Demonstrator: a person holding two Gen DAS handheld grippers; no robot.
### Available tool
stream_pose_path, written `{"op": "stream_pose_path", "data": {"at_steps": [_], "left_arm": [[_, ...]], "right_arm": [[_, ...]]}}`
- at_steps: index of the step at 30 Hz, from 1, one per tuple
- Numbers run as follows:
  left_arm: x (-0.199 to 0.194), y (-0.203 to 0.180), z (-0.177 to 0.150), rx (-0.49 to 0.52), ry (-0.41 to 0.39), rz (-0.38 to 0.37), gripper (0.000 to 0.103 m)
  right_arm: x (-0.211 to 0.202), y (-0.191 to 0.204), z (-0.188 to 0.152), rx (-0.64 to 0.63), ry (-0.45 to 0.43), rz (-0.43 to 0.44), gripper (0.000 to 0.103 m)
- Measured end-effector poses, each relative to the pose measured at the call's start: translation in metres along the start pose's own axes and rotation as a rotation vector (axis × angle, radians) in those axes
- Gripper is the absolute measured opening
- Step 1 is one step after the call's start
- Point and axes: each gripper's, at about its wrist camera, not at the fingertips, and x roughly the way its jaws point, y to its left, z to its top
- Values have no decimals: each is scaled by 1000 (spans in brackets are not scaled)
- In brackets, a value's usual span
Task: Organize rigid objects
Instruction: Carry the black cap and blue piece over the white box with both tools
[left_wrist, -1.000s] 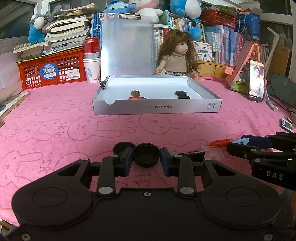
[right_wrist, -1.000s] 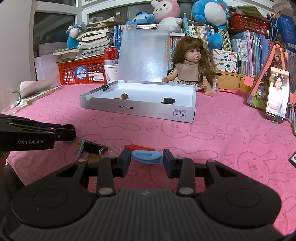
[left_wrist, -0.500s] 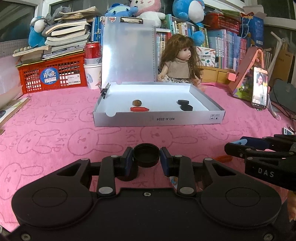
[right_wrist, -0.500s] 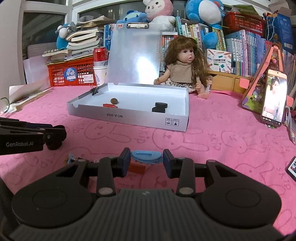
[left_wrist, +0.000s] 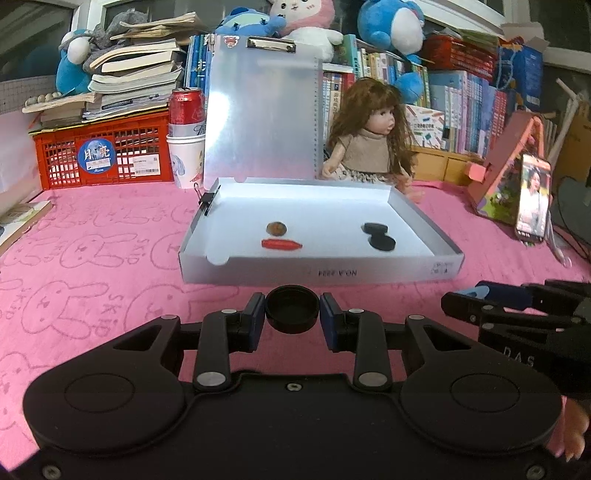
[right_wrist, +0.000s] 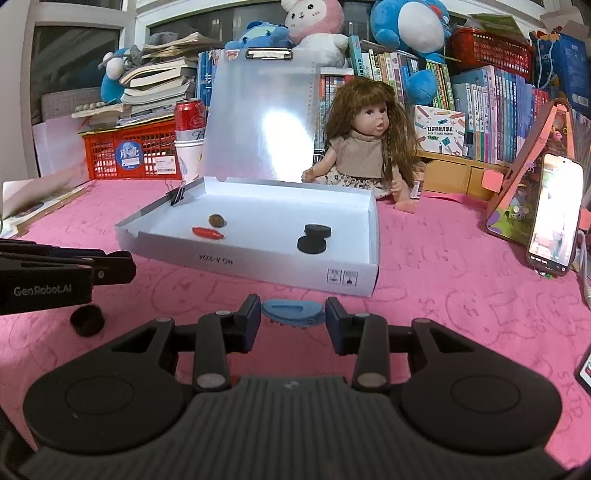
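My left gripper is shut on a black bottle cap, held just in front of the white box. In the right wrist view my right gripper is shut on a blue hair clip, also close to the box's front wall. Inside the box lie a brown round piece, a red oblong piece and two black caps. The right gripper's arm shows at the right edge of the left wrist view, and the left gripper's arm shows at the left of the right wrist view.
A pink bunny-print cloth covers the table. Behind the box stand its raised lid, a doll, a red crate, a can on paper cups and a phone on a stand. Another black cap lies on the cloth.
Both grippers have moved forward and a little up toward the white box, each keeping its object. The small items that lay on the cloth under them have dropped out of view.
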Motion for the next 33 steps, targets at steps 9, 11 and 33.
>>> {"op": "stream_pose_path", "data": {"at_steps": [9,11,33], "left_arm": [[33,3,39,-42,15,-13,31],[40,6,49,-48,19,-16,31],[158,30,121,-191,186,-55,31]], "right_arm": [[22,-13,36,45,-5,11,44],[28,-17,43,60,1,11,44],[130,-46,99,218,145,49,44]]}}
